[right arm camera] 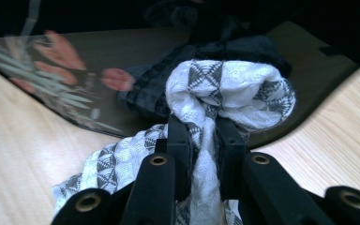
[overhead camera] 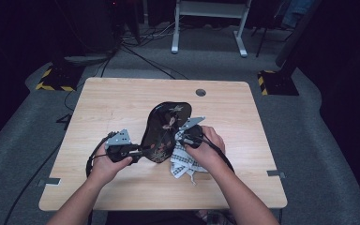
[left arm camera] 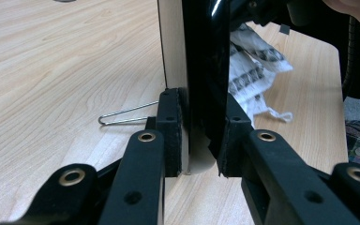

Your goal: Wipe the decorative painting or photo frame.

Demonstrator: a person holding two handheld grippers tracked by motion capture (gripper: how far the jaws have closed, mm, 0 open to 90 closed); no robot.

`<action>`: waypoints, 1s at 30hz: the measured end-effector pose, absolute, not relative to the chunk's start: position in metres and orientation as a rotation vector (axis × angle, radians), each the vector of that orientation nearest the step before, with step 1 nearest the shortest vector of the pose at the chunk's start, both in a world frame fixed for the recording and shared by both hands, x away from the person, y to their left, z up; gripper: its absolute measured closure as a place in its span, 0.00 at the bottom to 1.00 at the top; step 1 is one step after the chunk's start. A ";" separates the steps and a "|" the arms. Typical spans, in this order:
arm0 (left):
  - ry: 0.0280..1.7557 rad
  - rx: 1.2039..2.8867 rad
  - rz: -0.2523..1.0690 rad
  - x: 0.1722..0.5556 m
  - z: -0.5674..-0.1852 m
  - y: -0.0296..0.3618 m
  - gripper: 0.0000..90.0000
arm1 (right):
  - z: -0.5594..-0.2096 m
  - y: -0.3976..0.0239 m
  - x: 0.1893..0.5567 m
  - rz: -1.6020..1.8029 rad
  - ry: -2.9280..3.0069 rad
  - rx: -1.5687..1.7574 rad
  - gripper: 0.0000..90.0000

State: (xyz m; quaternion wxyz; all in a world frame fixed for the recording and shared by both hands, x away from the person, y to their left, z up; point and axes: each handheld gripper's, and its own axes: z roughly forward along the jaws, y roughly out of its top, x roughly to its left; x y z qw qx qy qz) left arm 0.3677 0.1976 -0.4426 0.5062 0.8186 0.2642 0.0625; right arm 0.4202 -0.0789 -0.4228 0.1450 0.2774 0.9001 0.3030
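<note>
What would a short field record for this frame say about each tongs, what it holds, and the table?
left tongs: shut on the edge of the black tray, holding it tilted up
right tongs: shut on the patterned cloth, bunched against the tray's glossy face
tray: black, with a floral design
cloth: white with dark pattern, part trailing onto the table
table: light wood
activity: appears to be wiping the tray

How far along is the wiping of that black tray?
Done: the left gripper is shut on the edge of the glossy black tray with flower pattern, propping it tilted on the light wooden table. In hand: the right gripper is shut on the bunched white-and-grey patterned cloth, which is pressed to the tray's face. Left: I cannot tell how much of the tray is wiped.
</note>
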 end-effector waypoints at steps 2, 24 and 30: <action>0.639 1.974 0.151 0.368 -0.443 0.198 0.84 | -0.423 -0.073 0.416 0.880 2.608 0.767 0.89; 0.637 1.975 0.148 0.368 -0.443 0.198 0.84 | -0.429 -0.086 0.427 0.877 2.598 0.830 0.90; 0.635 1.975 0.148 0.368 -0.443 0.198 0.84 | -0.431 -0.100 0.436 0.861 2.562 0.895 0.90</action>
